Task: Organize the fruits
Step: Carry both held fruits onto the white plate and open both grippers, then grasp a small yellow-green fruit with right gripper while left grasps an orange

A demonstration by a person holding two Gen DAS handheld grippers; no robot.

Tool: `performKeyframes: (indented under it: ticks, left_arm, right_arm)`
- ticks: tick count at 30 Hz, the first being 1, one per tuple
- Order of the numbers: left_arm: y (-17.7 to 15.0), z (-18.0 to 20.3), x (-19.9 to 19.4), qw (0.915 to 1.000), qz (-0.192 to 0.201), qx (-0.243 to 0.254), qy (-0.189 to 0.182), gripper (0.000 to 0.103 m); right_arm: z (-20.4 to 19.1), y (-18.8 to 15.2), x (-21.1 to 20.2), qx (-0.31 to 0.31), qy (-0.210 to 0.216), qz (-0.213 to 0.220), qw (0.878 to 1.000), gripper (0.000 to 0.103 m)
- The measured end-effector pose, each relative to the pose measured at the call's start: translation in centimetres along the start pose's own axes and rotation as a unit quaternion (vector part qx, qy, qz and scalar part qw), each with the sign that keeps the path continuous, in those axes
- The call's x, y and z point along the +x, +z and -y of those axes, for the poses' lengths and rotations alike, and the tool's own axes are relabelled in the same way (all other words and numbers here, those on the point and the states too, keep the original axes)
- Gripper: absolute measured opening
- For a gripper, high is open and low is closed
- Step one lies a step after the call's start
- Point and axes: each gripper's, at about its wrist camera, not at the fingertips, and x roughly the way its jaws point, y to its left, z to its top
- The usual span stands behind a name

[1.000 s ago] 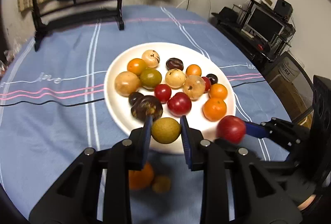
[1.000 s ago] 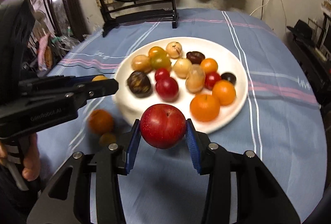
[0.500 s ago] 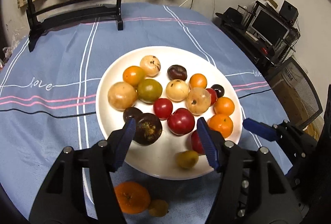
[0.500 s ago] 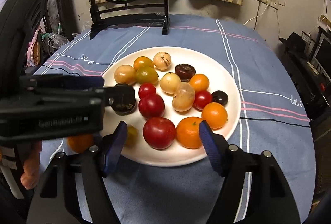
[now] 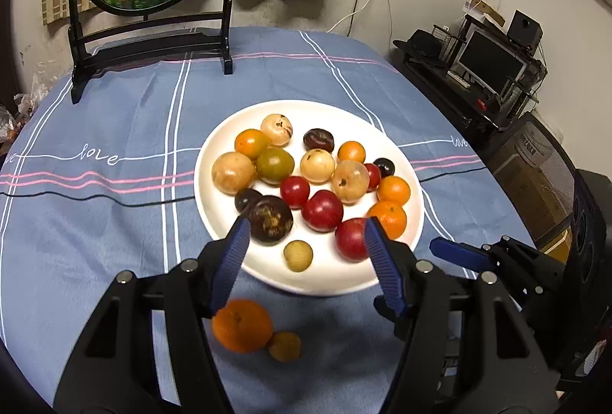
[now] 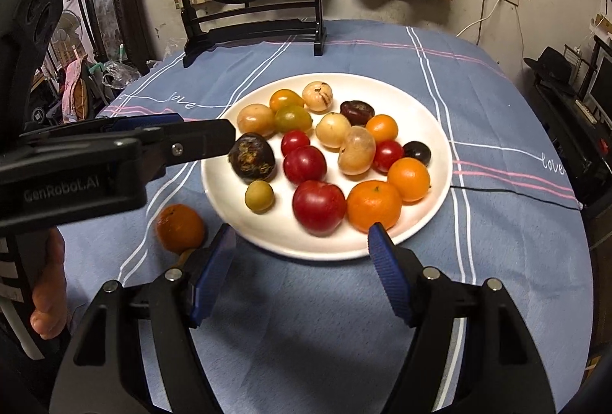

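Two fruits just landed on the white plate [image 5: 214, 222]: left tool [image 5: 306, 245] and right tool [image 6: 302, 242] now gape empty; orange [image 5: 241, 326] at lower left awaits.

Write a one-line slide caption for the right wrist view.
Both the open right gripper and left gripper hover by a white plate of mixed fruit; one orange remains on the tablecloth.

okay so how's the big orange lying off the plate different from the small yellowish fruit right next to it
The orange is far larger than the small yellowish fruit. The orange is bright orange; the small fruit is dull yellow-brown. The orange lies nearer the left gripper. Both rest on the blue tablecloth, off the white plate.
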Motion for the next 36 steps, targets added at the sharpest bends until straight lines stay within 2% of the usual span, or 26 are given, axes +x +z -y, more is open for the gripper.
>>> performKeyframes:
  ticks: [5, 7, 10, 11, 14, 17, 20, 22, 23, 24, 25, 28, 30, 36]
  left_arm:
    - [-1.4, -0.7, -0.8, 1.0, -0.003, -0.009, 0.002, 0.066]
    - [-2.2, -1.8, -1.5, 0.9997, 0.002, -0.023, 0.012, 0.078]
    - [-3.9, -4.6, -3.2, 0.9978, 0.019, -0.047, 0.043, 0.078]
    - [-4.8, -6.0, -3.9, 0.9961, 0.023, -0.056, 0.065, 0.078]
    - [-6.5, -9.2, -5.4, 0.9905, 0.025, -0.078, 0.11, 0.078]
    - [-7.8, -12.0, -6.8, 0.9848, 0.029, -0.106, 0.135, 0.079]
    - [-8.5, -14.0, -7.4, 0.9816, 0.029, -0.126, 0.141, 0.079]
    - [-8.8, -14.9, -7.6, 0.9806, 0.028, -0.136, 0.139, 0.079]
    - [-8.9, -15.2, -7.7, 0.9804, 0.028, -0.138, 0.138, 0.079]
    - [-9.0, -15.3, -7.7, 0.9804, 0.027, -0.14, 0.136, 0.079]
    - [-8.9, -15.1, -7.6, 0.9808, 0.026, -0.14, 0.133, 0.079]
    - [-8.8, -14.4, -7.3, 0.9837, 0.021, -0.134, 0.118, 0.079]
    - [-8.6, -13.1, -6.8, 0.9868, 0.016, -0.121, 0.106, 0.079]
    - [-7.9, -8.4, -4.4, 0.9951, -0.008, -0.067, 0.072, 0.085]
  right_arm:
    - [-0.9, -1.6, -0.4, 0.02, 0.04, -0.022, 0.999, 0.076]
    - [-2.3, -2.5, -0.5, 0.017, 0.079, -0.038, 0.996, 0.076]
    - [-4.7, -3.3, 0.5, -0.002, 0.117, -0.068, 0.991, 0.08]
    - [-5.3, -3.5, 1.0, -0.008, 0.119, -0.076, 0.99, 0.081]
    - [-6.8, -3.1, 3.1, -0.018, 0.104, -0.094, 0.99, 0.081]
    - [-7.4, -2.4, 4.3, -0.026, 0.092, -0.09, 0.991, 0.081]
    - [-8.0, -1.9, 5.5, -0.047, 0.05, -0.081, 0.994, 0.081]
    - [-8.4, -1.8, 6.4, -0.059, 0.04, -0.084, 0.994, 0.067]
    - [-8.6, -1.8, 6.9, -0.06, 0.043, -0.089, 0.993, 0.053]
    - [-8.3, -1.8, 7.4, -0.06, 0.043, -0.092, 0.993, 0.047]
    - [-8.2, -1.8, 7.6, -0.063, 0.039, -0.087, 0.993, 0.046]
    - [-7.8, -1.7, 7.5, -0.056, 0.044, -0.081, 0.994, 0.027]
    - [-7.3, -1.9, 6.6, -0.045, 0.054, -0.076, 0.995, 0.027]
    - [-5.6, -3.2, 2.4, -0.036, 0.038, -0.04, 0.998, 0.027]
